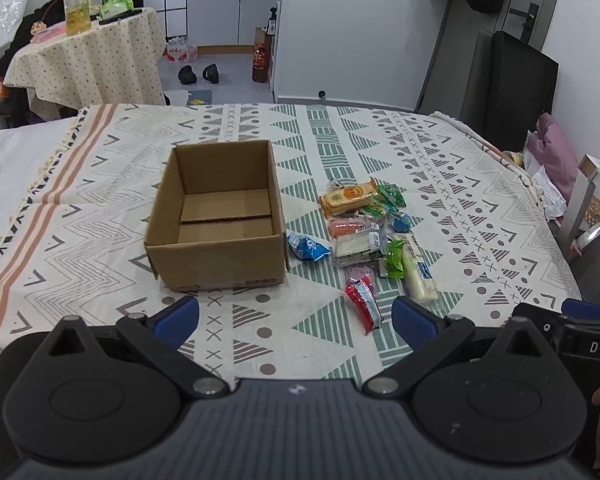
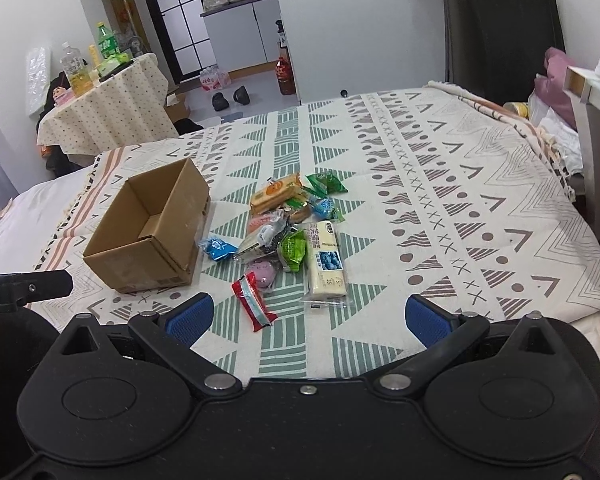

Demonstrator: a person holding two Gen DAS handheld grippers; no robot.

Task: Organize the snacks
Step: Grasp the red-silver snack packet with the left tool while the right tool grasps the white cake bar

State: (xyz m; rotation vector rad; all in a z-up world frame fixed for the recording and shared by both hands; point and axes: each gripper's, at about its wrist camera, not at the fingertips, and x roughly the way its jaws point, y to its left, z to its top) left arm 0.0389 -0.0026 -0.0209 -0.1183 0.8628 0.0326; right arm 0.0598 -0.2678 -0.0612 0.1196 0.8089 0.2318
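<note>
Both grippers hover spread wide and empty, and the red wrapper [image 2: 254,302], lying lengthwise away from the fingers at the pile's near edge right of the cardboard box [image 2: 148,232], sits nearer the right gripper [image 2: 309,316] than the left gripper [image 1: 296,316].

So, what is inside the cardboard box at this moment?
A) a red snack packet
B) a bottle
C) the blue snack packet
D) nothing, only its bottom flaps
D: both views show only bare bottom flaps inside the cardboard box; the snacks all lie on the cloth to its right.
</note>
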